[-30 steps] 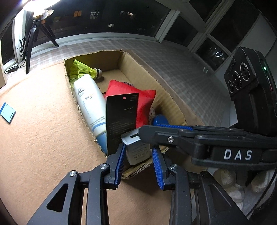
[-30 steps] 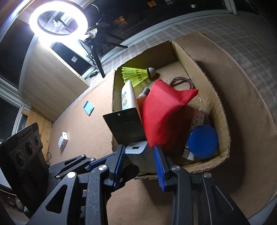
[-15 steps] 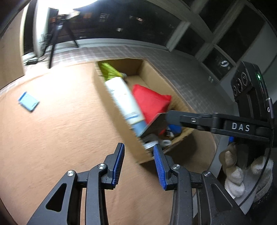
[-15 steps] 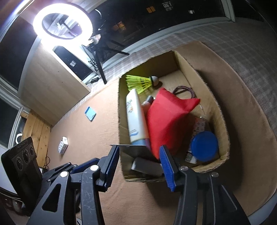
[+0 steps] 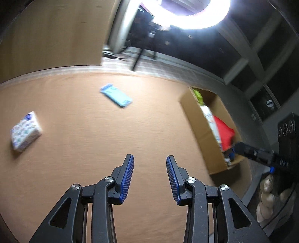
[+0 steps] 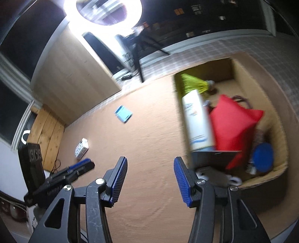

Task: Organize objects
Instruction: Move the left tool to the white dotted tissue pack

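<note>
A cardboard box [image 6: 233, 67] stands on the tan carpet [image 6: 145, 142] at the right. It holds a white lotion tube [image 6: 196, 119], a red pouch [image 6: 233, 123], a yellow shuttlecock [image 6: 194, 84], a blue lid [image 6: 263, 155] and a dark card with a grey adapter [image 6: 214, 162]. The box also shows in the left wrist view [image 5: 201, 130]. A blue packet [image 5: 115, 95] and a patterned tissue pack [image 5: 25, 130] lie loose on the carpet. My left gripper [image 5: 150, 166] is open and empty over bare carpet. My right gripper [image 6: 150, 168] is open and empty beside the box.
A ring light on a tripod [image 6: 104, 11] stands at the back by a wooden cabinet [image 6: 71, 71]. The packet [image 6: 123, 114] and the tissue pack [image 6: 82, 147] also show in the right wrist view. Wooden planks [image 6: 46, 134] lie left.
The right gripper has opened and let go of the card and adapter, which now lie in the box. Both grippers have swung left, away from the box, toward the loose items.
</note>
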`<state>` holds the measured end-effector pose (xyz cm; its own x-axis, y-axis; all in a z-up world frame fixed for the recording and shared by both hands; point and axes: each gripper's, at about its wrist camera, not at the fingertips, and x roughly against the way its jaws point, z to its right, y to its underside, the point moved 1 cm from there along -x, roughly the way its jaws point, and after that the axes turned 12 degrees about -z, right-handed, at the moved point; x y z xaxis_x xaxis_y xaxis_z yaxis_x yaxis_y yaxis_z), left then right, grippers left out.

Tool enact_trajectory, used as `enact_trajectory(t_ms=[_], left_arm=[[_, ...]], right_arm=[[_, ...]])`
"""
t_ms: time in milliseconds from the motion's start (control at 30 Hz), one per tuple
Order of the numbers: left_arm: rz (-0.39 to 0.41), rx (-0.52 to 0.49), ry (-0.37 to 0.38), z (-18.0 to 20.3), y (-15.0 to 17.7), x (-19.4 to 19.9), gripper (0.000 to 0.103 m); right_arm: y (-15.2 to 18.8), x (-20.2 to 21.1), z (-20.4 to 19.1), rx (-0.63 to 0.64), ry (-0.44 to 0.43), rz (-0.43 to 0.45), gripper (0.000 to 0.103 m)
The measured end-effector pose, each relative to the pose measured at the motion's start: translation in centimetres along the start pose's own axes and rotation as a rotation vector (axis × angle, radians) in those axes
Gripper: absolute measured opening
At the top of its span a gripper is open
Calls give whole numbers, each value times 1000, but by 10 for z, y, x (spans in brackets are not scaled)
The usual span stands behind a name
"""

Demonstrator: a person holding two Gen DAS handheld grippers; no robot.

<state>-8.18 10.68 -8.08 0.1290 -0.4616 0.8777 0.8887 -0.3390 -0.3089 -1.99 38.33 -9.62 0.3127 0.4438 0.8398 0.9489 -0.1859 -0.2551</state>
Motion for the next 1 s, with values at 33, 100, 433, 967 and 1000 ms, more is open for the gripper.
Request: enact_trajectory(t_ms=[33, 100, 433, 967, 1000], left_arm=[[4, 12, -5, -7, 0, 3, 39], [16, 37, -20, -26, -1, 11, 39], [43, 112, -173, -117, -27, 55, 40], [-37, 220, -225, -221, -83, 21, 40], [-42, 228, -224, -226, -86, 18, 40]], right_arm=[[1, -5, -8, 11, -1, -8, 48], [2, -13, -22, 27, -10, -22, 48], [9, -42, -66, 70, -19, -58, 48], [25, -61, -83, 39, -2, -93, 48], [26, -61, -82, 34, 1, -95, 48]])
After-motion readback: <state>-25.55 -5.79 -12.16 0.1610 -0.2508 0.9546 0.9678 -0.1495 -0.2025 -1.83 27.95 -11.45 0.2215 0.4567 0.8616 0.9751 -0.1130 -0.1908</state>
